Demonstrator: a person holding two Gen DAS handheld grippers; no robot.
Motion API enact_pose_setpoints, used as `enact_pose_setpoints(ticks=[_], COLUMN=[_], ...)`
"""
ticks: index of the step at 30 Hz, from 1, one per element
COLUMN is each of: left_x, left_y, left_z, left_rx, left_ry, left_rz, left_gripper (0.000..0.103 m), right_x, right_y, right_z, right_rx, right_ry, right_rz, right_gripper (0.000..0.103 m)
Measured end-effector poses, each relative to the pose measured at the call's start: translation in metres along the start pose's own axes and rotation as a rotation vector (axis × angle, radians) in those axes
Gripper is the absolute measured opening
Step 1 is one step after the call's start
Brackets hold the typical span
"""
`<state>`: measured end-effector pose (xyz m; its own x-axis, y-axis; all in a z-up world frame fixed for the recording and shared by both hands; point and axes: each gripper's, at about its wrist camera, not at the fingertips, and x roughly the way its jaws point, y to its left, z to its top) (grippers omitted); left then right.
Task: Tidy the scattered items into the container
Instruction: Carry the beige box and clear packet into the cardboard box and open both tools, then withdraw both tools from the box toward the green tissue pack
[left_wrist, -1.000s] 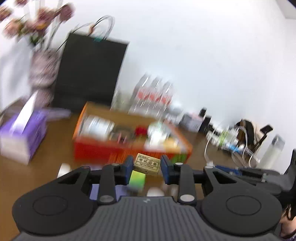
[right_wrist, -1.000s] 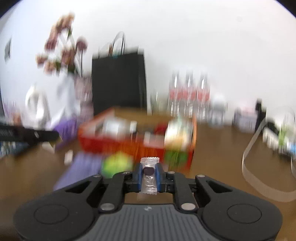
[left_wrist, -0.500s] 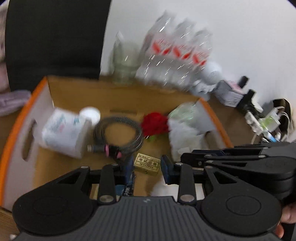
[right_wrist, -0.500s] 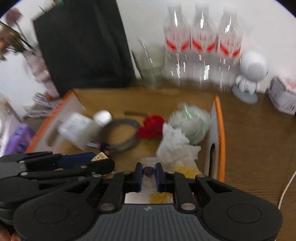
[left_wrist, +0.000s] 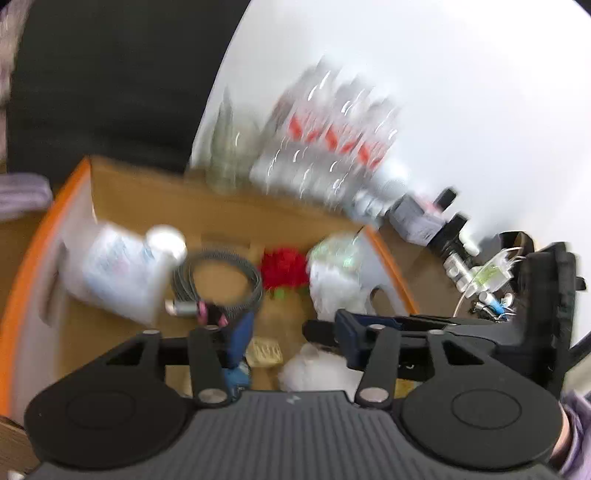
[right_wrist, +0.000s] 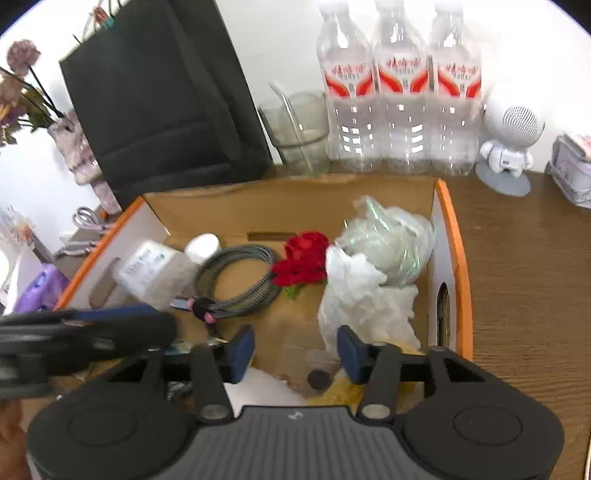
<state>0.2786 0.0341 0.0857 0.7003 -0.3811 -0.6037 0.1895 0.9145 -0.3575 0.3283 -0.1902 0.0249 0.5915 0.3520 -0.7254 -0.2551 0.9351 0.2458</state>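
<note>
Both grippers hang over the open orange-rimmed cardboard box (right_wrist: 448, 221), which also shows in the left wrist view (left_wrist: 48, 221). My left gripper (left_wrist: 293, 341) is open; the small yellow labelled box (left_wrist: 264, 352) lies loose on the box floor below it. My right gripper (right_wrist: 295, 349) is open; the wrapped candy (right_wrist: 318, 378) lies in the box beneath it. The box holds a grey coiled cable (right_wrist: 236, 280), a red flower (right_wrist: 304, 258), crumpled white paper (right_wrist: 362, 299), a clear plastic bag (right_wrist: 391, 243) and a white bottle (right_wrist: 155, 269).
Behind the box stand a black paper bag (right_wrist: 162, 96), a glass jar (right_wrist: 299, 133), three water bottles (right_wrist: 402, 92) and a white robot figure (right_wrist: 509, 140). A vase of dried flowers (right_wrist: 77, 151) stands at the left. Brown table (right_wrist: 524, 277) lies to the right.
Both grippers moved over the box and opened. The left one dropped the yellow labelled box and the right one dropped the wrapped candy into the box.
</note>
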Motion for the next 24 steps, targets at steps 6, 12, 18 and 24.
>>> enact_pose_setpoints(ticks=[6, 12, 18, 24], left_x=[-0.024, -0.015, -0.047, -0.079], left_y=[0.014, 0.022, 0.018, -0.015], left_z=[-0.029, -0.046, -0.045, -0.081], left_rx=[0.132, 0.140, 0.091, 0.137], left_ry=[-0.026, 0.026, -0.062, -0.118], left_rz=[0.200, 0.244, 0.179, 0.100], left_gripper=[0.063, 0.062, 0.056, 0.057], right_x=[-0.025, -0.049, -0.082, -0.110], right_y=[0.013, 0.025, 0.030, 0.038], right_z=[-0.002, -0.026, -0.052, -0.108], right_rx=[-0.026, -0.041, -0.018, -0.001], right_ry=[-0.070, -0.078, -0.162, -0.305], right_rz=[-0.050, -0.016, -0.040, -0.009], right_gripper=[0.061, 0.063, 0.063, 0.063])
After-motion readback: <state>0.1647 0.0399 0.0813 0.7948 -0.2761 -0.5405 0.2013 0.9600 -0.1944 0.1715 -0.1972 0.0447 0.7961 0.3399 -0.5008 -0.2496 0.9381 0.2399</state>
